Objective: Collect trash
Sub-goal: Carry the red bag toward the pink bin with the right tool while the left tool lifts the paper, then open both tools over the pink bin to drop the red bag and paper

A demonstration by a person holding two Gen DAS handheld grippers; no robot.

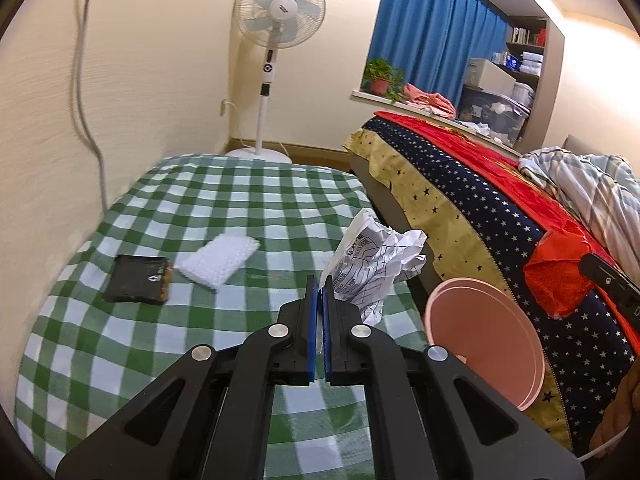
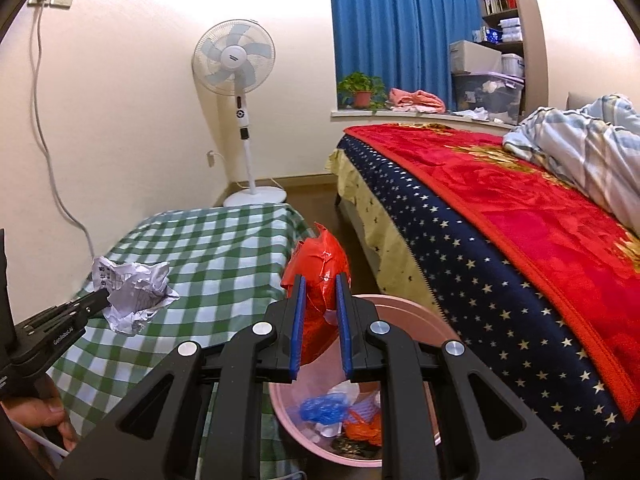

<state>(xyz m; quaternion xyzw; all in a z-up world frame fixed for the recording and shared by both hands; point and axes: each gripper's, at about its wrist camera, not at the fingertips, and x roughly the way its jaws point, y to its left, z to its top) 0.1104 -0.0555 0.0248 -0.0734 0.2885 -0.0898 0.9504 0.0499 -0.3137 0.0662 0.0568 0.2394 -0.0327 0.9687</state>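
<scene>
Holding a red plastic bag (image 2: 320,280) clamped between its blue pads, the right tool (image 2: 321,292) hangs just above the pink bin (image 2: 400,312), which sits on the floor between the green-checked desk (image 2: 224,252) and the bed (image 2: 500,208), likely so the bag can drop straight onto the wrappers already inside. The left tool (image 1: 320,284) is clenched on an edge of the crumpled printed paper (image 1: 376,264), lifted over the desk's near corner beside the bin. A black pouch (image 1: 138,279) and a white textured pad (image 1: 218,258) lie farther back, uncollected
</scene>
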